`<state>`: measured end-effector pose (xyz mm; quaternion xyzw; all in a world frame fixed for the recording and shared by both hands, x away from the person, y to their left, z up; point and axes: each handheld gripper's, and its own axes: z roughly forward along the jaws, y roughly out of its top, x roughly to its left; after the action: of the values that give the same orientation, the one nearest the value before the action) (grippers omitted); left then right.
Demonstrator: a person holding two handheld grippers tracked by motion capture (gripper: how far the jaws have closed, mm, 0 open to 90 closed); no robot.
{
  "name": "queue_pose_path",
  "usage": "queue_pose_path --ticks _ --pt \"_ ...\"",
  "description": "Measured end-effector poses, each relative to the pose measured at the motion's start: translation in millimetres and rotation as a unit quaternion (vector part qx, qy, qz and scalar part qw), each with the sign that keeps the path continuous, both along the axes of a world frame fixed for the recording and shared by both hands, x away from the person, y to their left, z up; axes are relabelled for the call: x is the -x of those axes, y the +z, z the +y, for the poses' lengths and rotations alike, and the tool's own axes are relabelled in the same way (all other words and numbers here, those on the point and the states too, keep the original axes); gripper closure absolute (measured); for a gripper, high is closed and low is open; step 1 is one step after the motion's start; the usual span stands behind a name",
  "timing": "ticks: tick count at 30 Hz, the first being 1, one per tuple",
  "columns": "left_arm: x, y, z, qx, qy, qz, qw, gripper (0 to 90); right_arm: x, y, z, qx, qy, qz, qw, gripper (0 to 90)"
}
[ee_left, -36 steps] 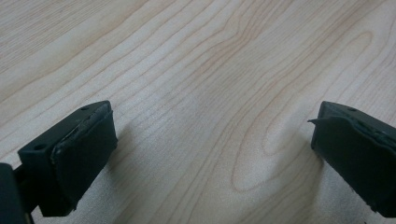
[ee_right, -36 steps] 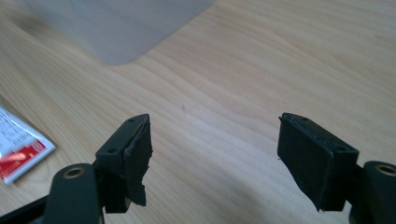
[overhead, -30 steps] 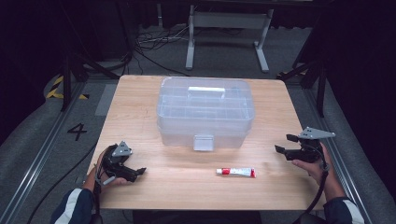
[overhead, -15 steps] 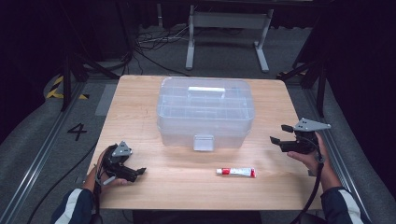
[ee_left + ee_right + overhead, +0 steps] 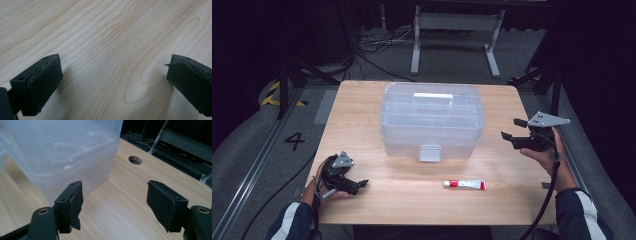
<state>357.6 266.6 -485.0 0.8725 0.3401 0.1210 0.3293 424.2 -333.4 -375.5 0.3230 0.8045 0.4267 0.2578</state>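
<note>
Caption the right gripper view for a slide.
Open right tongs face the clear plastic box on the wooden table, nothing between them.

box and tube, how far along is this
Nothing looks done: the clear box sits latched shut, and the tube lies untouched before it. In hand: the right gripper, open and empty, hangs beside the box. The left gripper rests open. Everything remains.

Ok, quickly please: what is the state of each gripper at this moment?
Left gripper: open, holding nothing, low over the table.
Right gripper: open, holding nothing, pointed toward the clear plastic box.
</note>
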Motion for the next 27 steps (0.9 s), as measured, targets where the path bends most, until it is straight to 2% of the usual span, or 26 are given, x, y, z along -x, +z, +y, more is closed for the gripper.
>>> queue_pose_path --ticks 4,7,12,19,21,22,27 --pt "0.0 0.0 0.0 0.0 0.0 0.0 1.0 0.4 -6.5 9.5 8.2 0.007 0.007 -0.008 0.9999 30.4" --pt "0.0 0.0 0.0 0.0 0.0 0.0 1.0 0.4 -9.4 15.3 12.8 0.001 0.013 -0.013 0.9998 31.3" --pt "0.0 0.0 0.0 0.0 0.0 0.0 1.0 0.4 -12.8 22.1 20.1 0.004 0.019 -0.02 0.9996 31.3" --pt "0.0 0.0 0.0 0.0 0.0 0.0 1.0 0.4 -19.3 41.2 35.8 -0.008 0.035 -0.032 0.9989 31.8" --pt "0.0 0.0 0.0 0.0 0.0 0.0 1.0 0.4 -20.5 42.6 38.2 -0.011 0.039 -0.032 0.9987 31.8" --pt "0.0 0.0 0.0 0.0 0.0 0.0 1.0 0.4 -24.5 43.6 44.6 -0.004 0.037 -0.033 0.9988 32.0" --pt "0.0 0.0 0.0 0.0 0.0 0.0 1.0 0.4 -31.7 45.2 55.7 0.001 0.045 -0.028 0.9986 33.0"
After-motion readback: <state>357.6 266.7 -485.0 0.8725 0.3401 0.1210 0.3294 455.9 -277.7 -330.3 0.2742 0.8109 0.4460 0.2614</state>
